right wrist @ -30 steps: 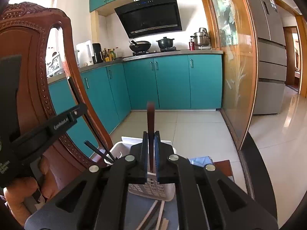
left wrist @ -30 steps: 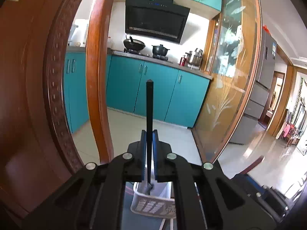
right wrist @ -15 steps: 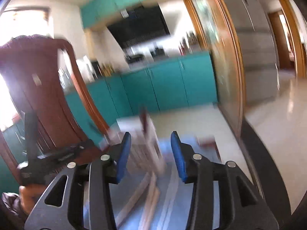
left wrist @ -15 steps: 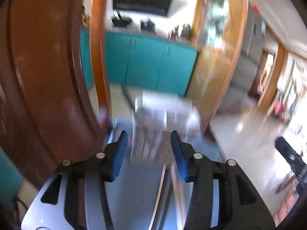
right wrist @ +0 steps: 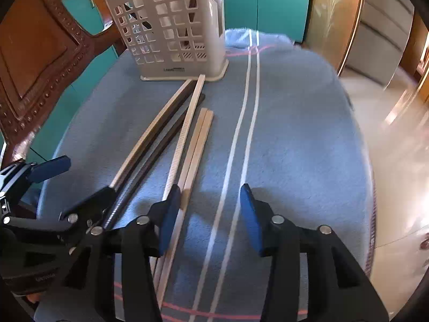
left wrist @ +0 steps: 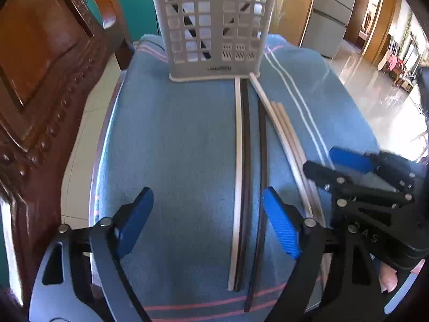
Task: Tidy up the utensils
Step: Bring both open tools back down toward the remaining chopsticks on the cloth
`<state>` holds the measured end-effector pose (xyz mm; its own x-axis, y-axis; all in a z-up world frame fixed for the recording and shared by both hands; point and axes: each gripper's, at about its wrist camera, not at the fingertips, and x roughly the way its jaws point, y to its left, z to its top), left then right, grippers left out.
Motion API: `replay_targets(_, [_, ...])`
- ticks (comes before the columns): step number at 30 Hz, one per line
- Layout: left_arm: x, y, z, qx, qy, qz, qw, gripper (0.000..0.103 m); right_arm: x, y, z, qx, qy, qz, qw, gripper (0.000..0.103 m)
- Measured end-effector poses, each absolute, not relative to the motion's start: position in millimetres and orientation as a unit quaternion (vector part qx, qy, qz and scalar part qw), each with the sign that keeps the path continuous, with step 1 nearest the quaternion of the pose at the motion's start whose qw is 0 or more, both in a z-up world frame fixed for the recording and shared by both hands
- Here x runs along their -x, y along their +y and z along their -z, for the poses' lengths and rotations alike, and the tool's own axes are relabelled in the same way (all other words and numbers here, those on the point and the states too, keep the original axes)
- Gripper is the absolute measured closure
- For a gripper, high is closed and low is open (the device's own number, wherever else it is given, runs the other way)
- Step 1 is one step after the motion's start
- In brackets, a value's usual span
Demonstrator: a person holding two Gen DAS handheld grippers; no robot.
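Note:
A pale slotted basket [left wrist: 214, 26] [right wrist: 174, 32] stands at the far end of a blue striped towel [left wrist: 174, 147] [right wrist: 295, 134], with dark chopsticks showing through its holes. Several loose chopsticks lie in front of it: a white one [left wrist: 237, 161], black ones [left wrist: 246, 161] and pale wooden ones [left wrist: 284, 128] [right wrist: 195, 145]. My left gripper [left wrist: 207, 214] [right wrist: 72, 185] hovers low over the towel, jaws opening wide, with the white and black chopsticks lying under the gap, untouched. My right gripper [right wrist: 210, 204] [left wrist: 335, 166] is opening beside the wooden chopsticks, with only towel between its pads.
A carved dark wooden chair back [left wrist: 40, 80] [right wrist: 34, 53] rises close on the left. The towel covers a rounded tabletop whose edges drop to a tiled floor [right wrist: 388, 161]. Teal cabinets [right wrist: 268, 0] stand behind the basket. A hand [left wrist: 388, 281] grips the right tool.
Both grippers were shut on upright dark chopsticks above the basket. They have let go, tipped downward and dropped toward the towel, and their jaws now stand apart.

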<state>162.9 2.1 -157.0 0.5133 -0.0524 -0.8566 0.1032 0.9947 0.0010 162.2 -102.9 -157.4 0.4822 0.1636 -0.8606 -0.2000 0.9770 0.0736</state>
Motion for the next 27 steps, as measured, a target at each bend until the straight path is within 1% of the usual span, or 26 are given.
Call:
replay_targets(1, [-161,2,161,-0.026,0.496,0.045,0.867,0.016,-162,-106,158,0.016,0.502,-0.1,0.859,0.052])
replay_targets(5, [-165,3,173,-0.02,0.516,0.054,0.855,0.011,-155,-124,160,0.014,0.501,-0.082,0.861,0.05])
replay_targets(8, [-163,-1,182,-0.029,0.518,0.058,0.853,0.004,-158,-135,161,0.014,0.5,-0.069,0.863,0.05])
replay_targets(11, [-162,-1,184,-0.026,0.513,0.054,0.856,0.004,-159,-140,162,0.01,0.5,-0.067,0.864,0.048])
replay_targets(13, [-162,0,184,-0.025,0.51,0.053,0.858,0.004,-161,-140,166,0.011,0.502,-0.066,0.862,0.045])
replay_targets(16, [-157,0,181,-0.023,0.502,0.051,0.863,0.003,-161,-132,168,0.04,0.497,-0.063,0.865,0.042])
replay_targets(24, [-153,1,182,-0.021,0.498,0.05,0.865,0.003,-167,-129,170,0.039,0.495,-0.06,0.866,0.041])
replay_targets(27, [-153,1,181,-0.02,0.494,0.05,0.868,0.003,-166,-130,170,0.032,0.495,-0.063,0.866,0.036])
